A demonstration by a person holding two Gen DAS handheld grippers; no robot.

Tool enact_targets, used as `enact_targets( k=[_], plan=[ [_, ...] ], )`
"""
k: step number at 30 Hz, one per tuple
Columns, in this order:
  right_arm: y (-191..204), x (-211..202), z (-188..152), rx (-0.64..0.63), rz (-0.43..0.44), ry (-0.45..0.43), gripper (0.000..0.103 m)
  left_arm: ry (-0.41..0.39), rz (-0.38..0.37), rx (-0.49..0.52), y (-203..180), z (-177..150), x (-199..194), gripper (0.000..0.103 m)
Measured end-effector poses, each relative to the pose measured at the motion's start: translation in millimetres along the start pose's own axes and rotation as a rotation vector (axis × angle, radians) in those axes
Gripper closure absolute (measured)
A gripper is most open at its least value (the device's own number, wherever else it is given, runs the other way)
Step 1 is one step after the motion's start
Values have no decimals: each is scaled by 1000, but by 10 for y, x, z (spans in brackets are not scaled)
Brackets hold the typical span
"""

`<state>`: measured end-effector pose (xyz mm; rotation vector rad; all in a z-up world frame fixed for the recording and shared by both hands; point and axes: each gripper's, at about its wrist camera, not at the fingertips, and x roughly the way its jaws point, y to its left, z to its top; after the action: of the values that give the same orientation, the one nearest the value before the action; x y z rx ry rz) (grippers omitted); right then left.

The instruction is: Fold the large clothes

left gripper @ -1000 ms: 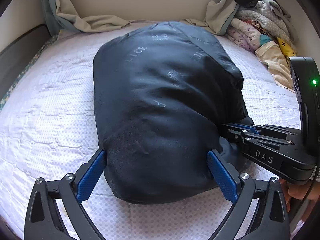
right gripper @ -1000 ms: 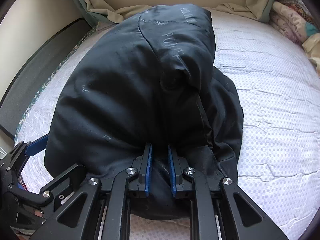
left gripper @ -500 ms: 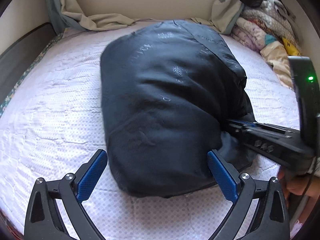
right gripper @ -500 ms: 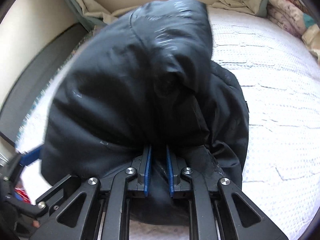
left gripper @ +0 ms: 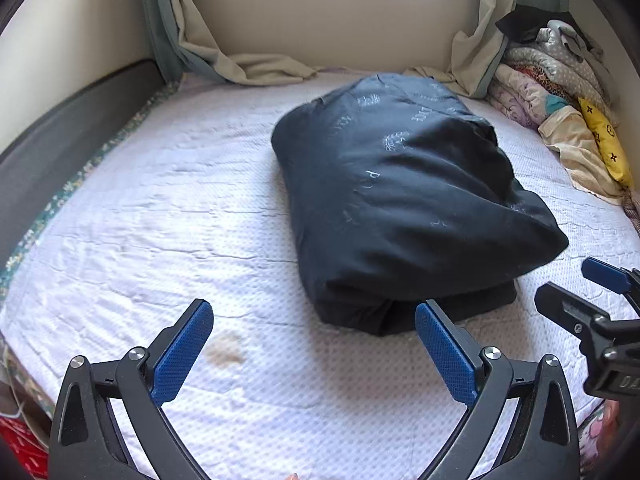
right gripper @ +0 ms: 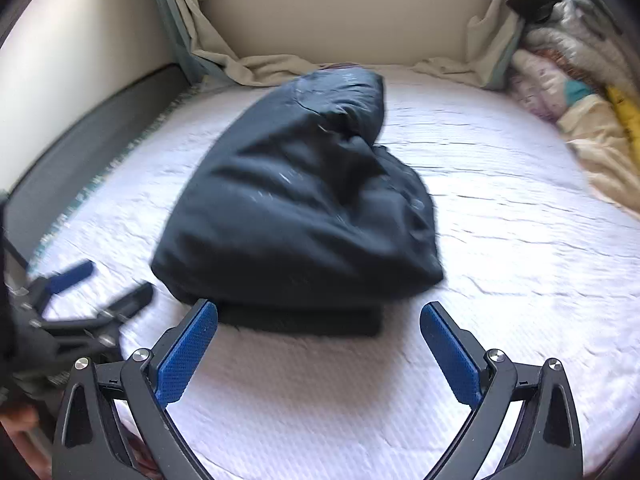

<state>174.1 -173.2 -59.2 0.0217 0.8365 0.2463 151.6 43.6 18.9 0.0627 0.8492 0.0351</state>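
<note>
On the far left a dark bed frame runs along the mattress edge, with a flowered trim beside it. The white bedsheet covers the whole mattress and shows a small brownish stain near the left gripper. At the far side, under a window sill, a pale curtain droops onto the bed on both sides.

The left gripper hangs low over the near part of the sheet with its blue pads spread wide — released, holding nothing, apart from the cloth. Its right pad lies just in front of the bundle's near edge; touching or not, I cannot tell.

The folded dark jacket rests as a puffy bundle on the sheet, right of centre in the left wrist view, with faint pale printing on its top. A flatter dark layer sticks out under its near edge.

The right gripper is likewise spread wide and empty, its pads either side of the jacket's near edge but short of it — this view is blurred. In the left wrist view it shows at the right edge, beside the bundle.

At the far right a heap of patterned bedding lies piled against the wall, with a yellow piece among it.
</note>
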Motion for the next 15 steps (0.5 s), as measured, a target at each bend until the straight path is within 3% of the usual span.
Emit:
enact_targets(
  k=[6, 15],
  plan=[
    [-133, -209, -244, 21, -60, -11, 2, -52, 115, 36, -40, -162, -210, 1],
    [-219, -346, -443, 37, -95, -11, 1, -84, 81, 0, -30, -305, -277, 1]
  ],
)
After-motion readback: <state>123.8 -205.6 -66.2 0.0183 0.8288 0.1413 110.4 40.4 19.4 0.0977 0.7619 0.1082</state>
